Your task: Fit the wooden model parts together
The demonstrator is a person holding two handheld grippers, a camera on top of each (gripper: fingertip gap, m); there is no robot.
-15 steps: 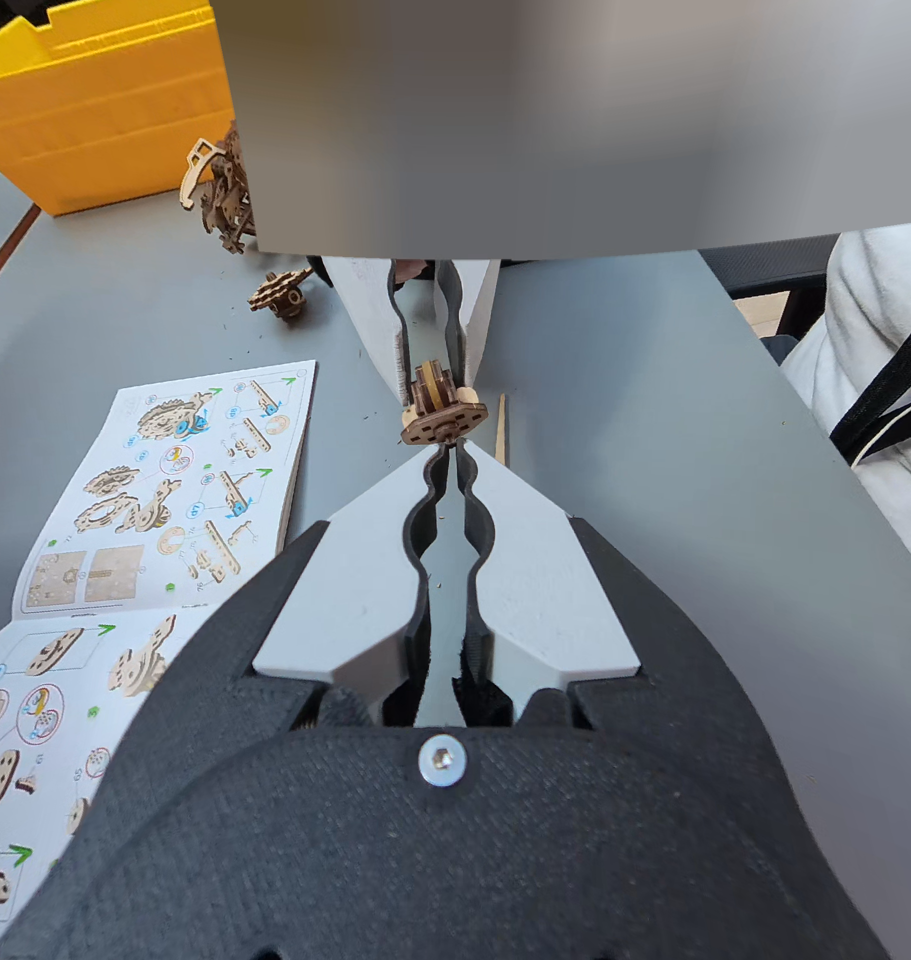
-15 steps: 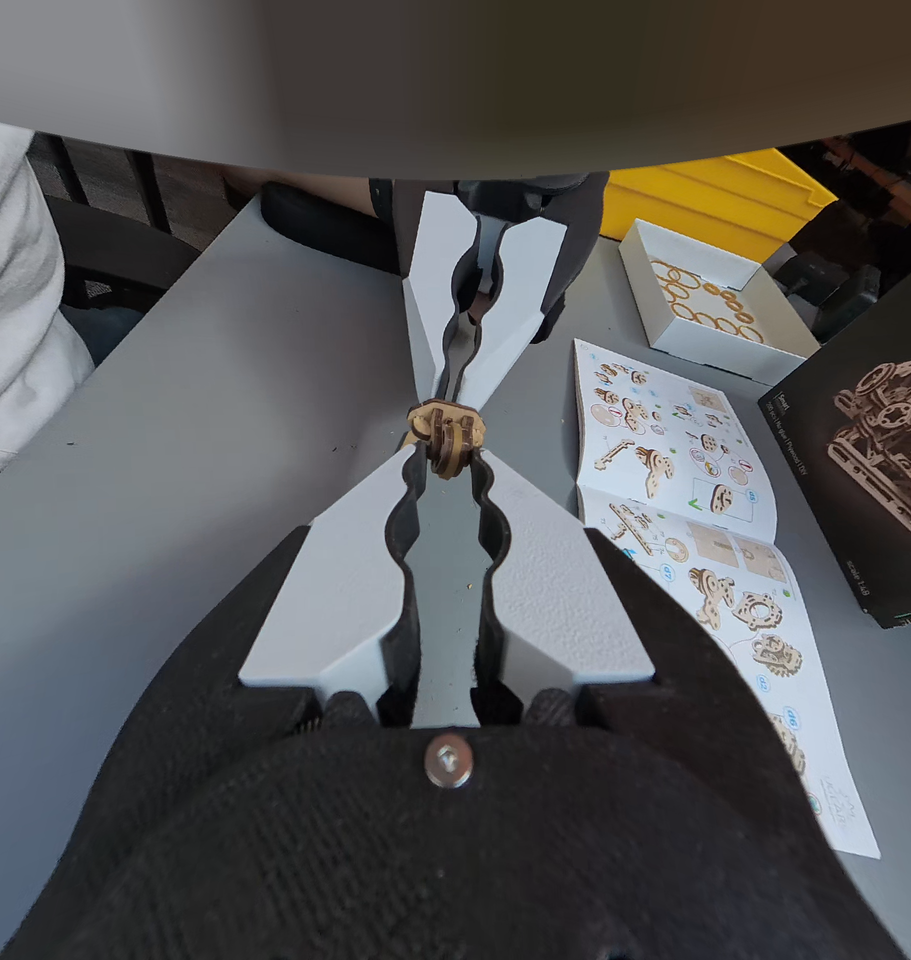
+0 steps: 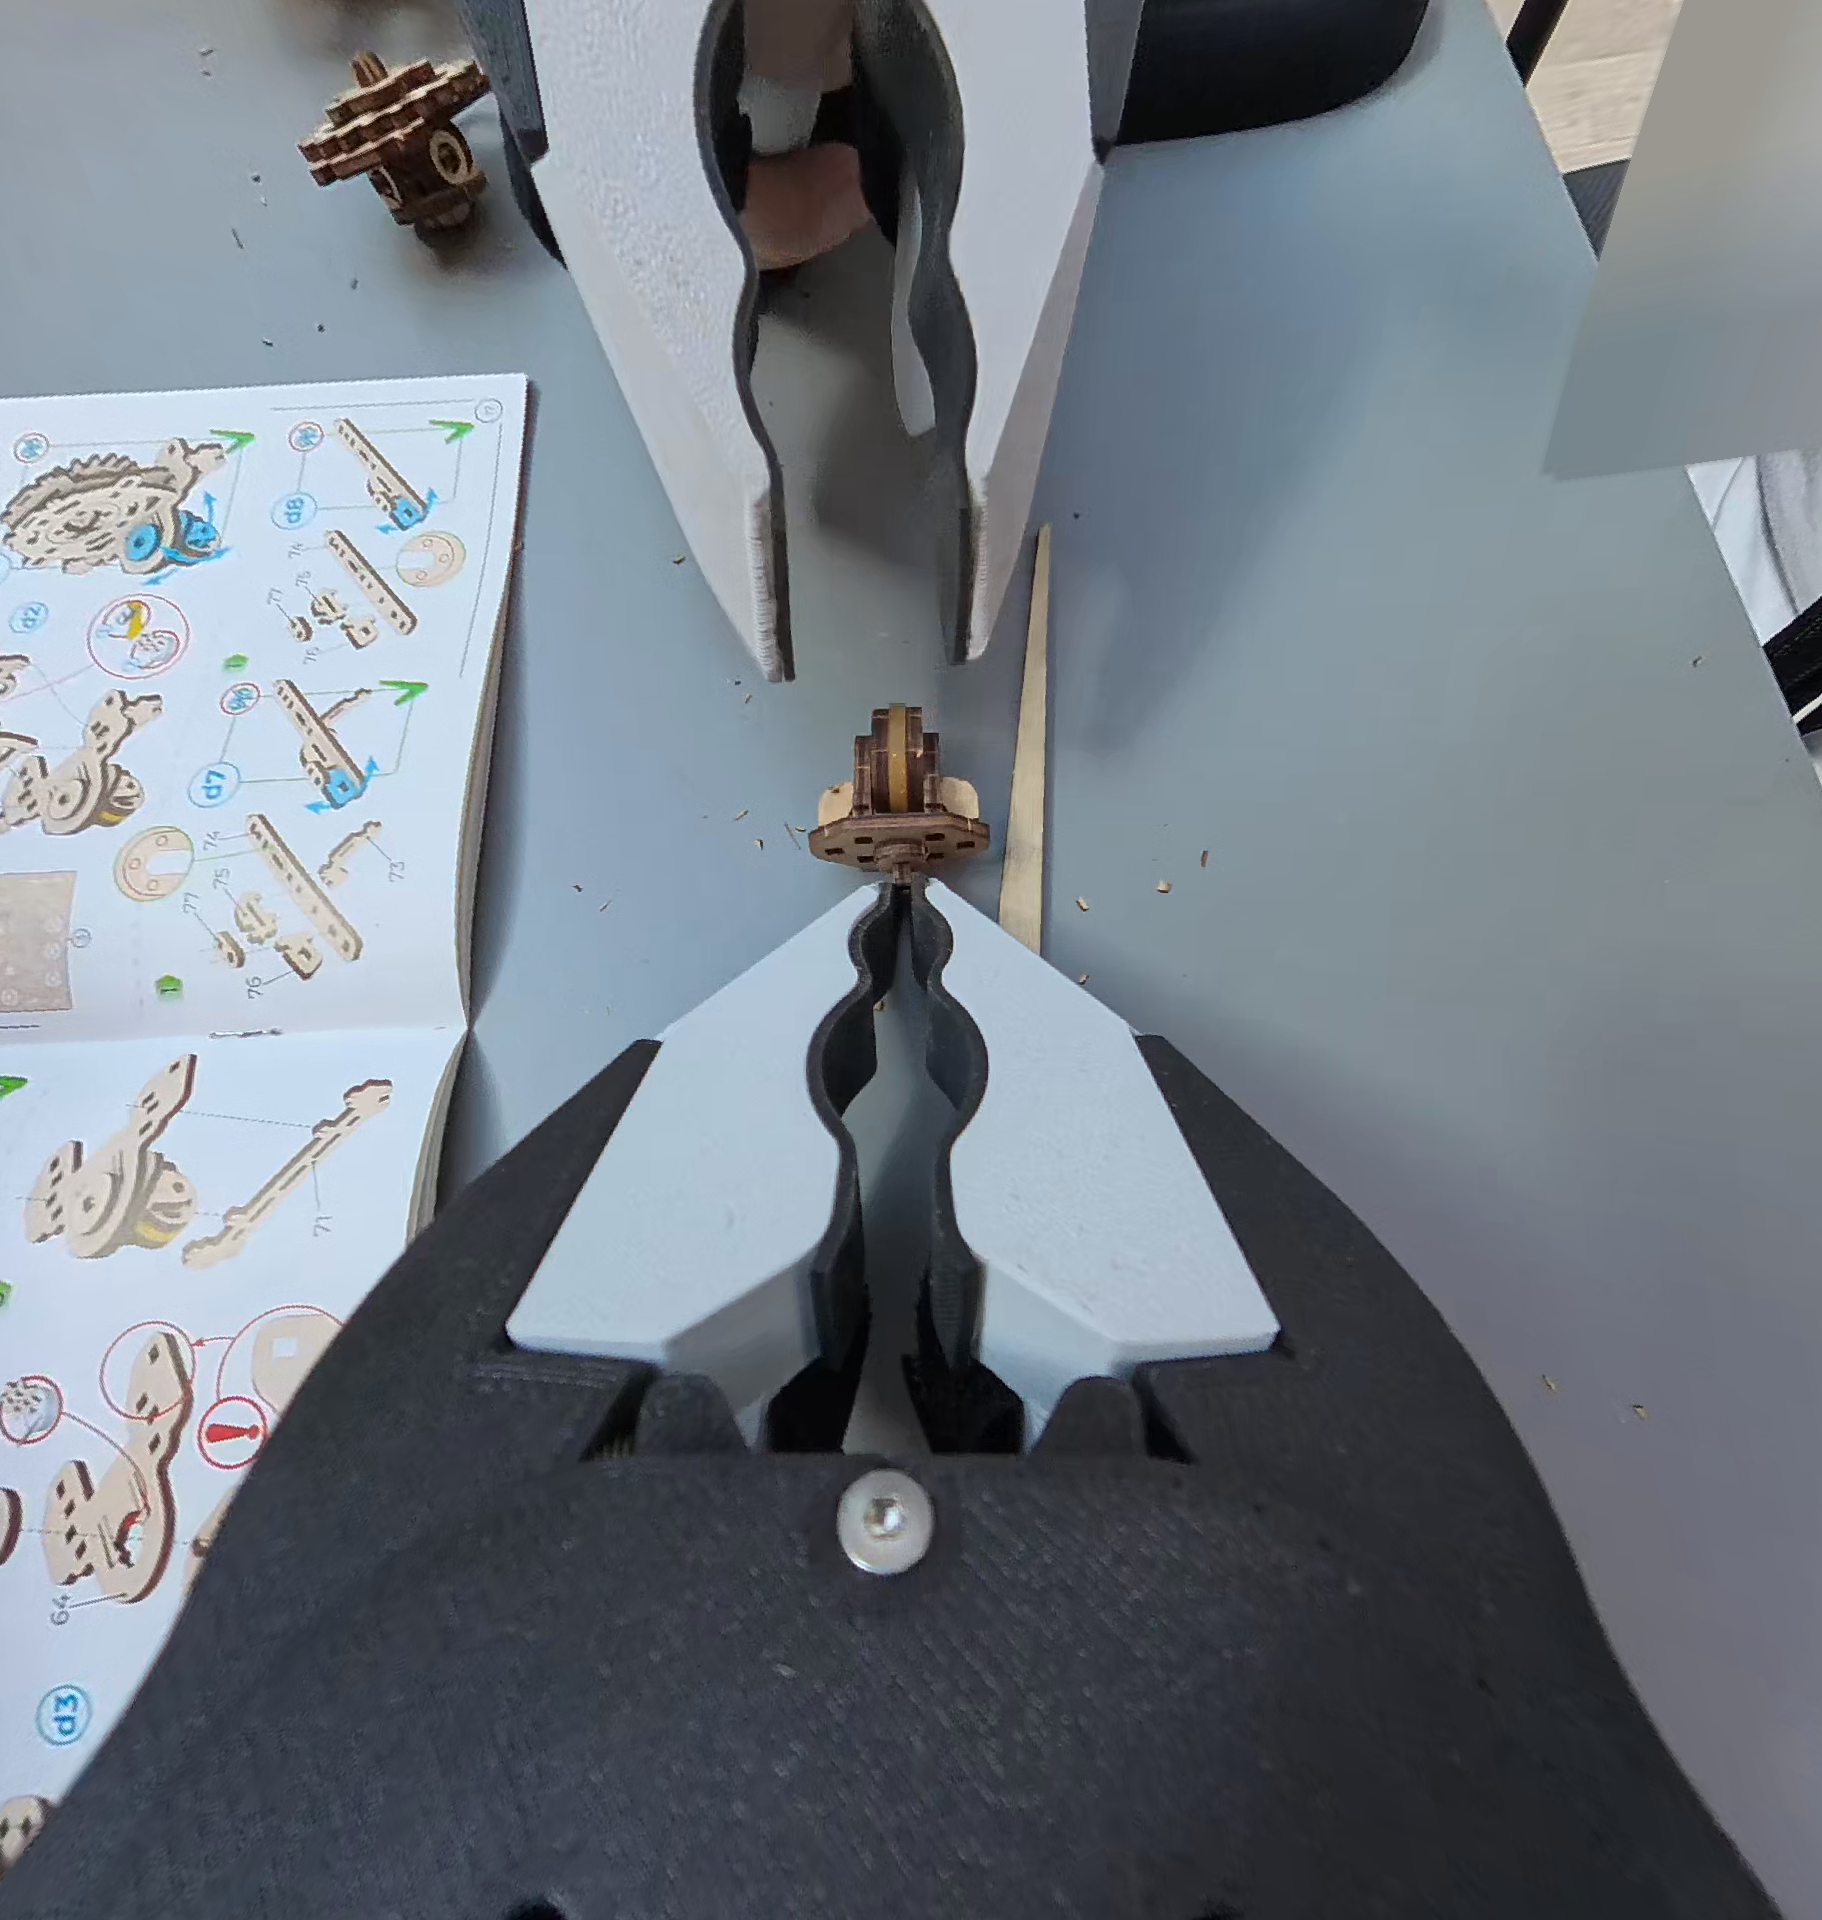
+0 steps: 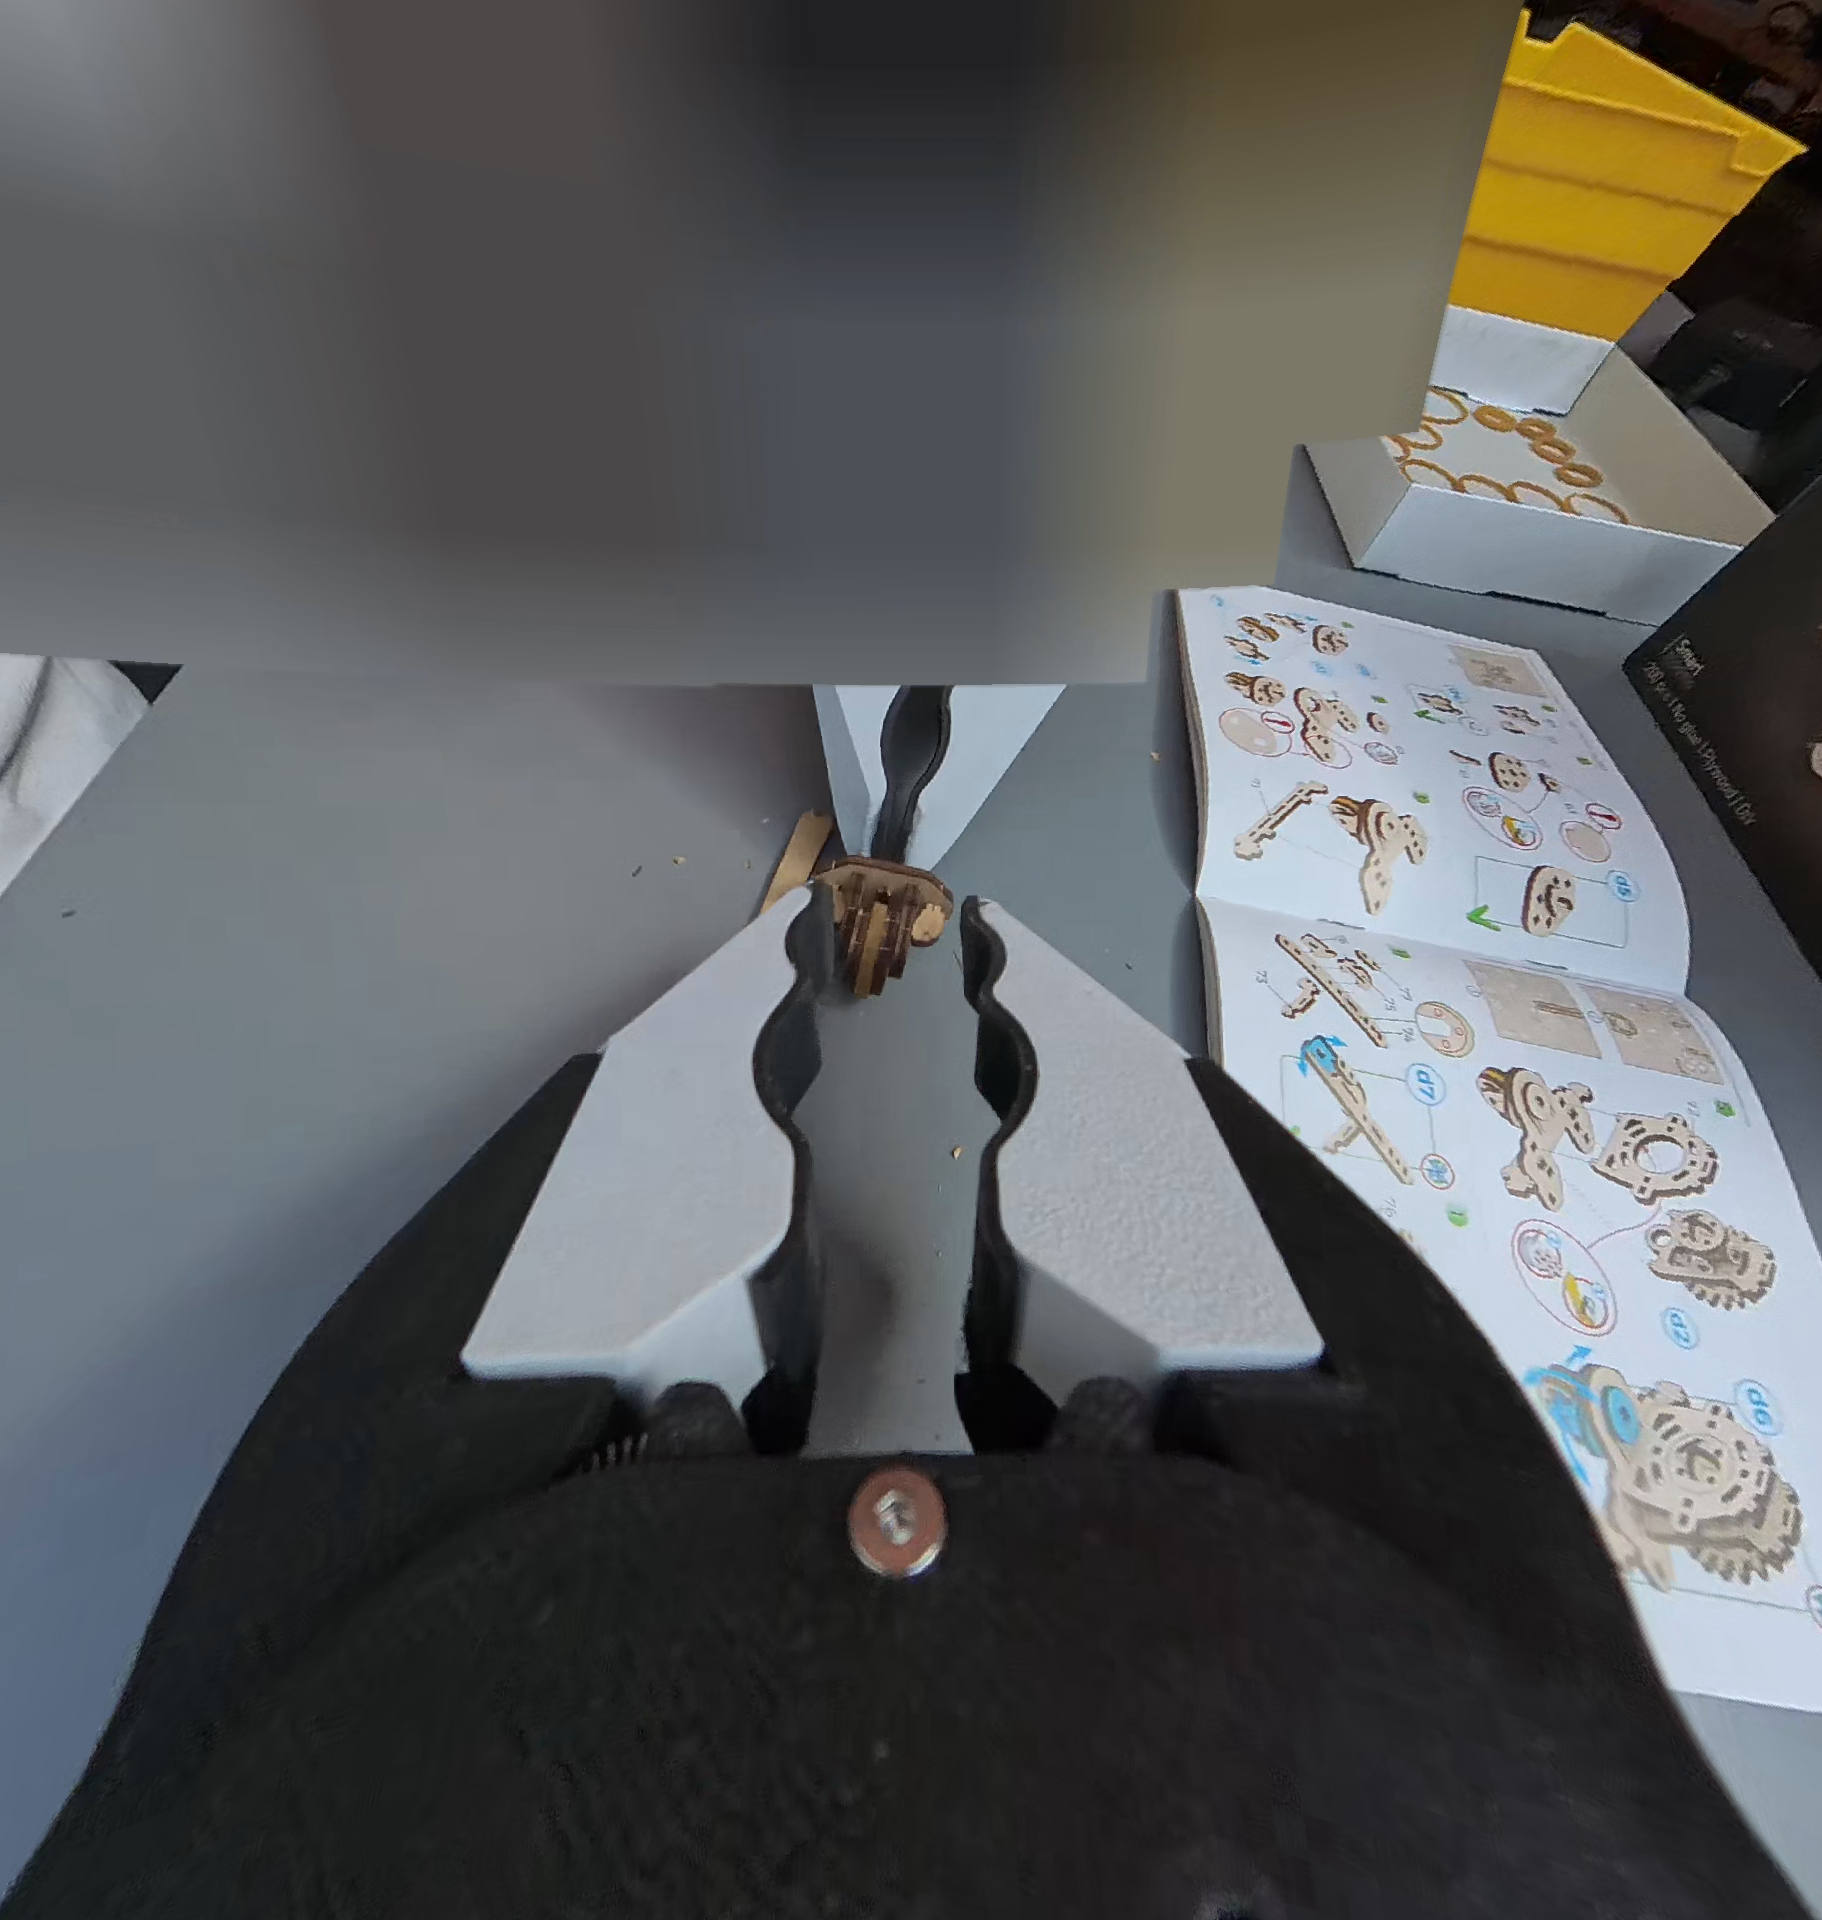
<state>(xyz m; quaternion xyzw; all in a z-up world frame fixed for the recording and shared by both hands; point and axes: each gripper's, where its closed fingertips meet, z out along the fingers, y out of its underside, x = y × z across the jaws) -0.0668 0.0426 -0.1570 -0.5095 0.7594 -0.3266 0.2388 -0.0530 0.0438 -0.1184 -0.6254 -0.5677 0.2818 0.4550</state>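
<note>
left gripper (image 3: 899, 896) pinched on wooden subassembly (image 3: 899, 805) pin, just above grey surface (image 3: 1354, 935). right gripper (image 4: 886, 920) spread wide, straddling it. wooden stick (image 3: 1027, 748) beside; manual (image 3: 232, 727) left, gear cluster (image 3: 393, 145) farther off.

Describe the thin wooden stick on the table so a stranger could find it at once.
Start at the open instruction booklet on the grey table. To its right, the left gripper pinches a small wooden assembly. The stick lies just right of it: pale, flat, plain, without notches.
</note>
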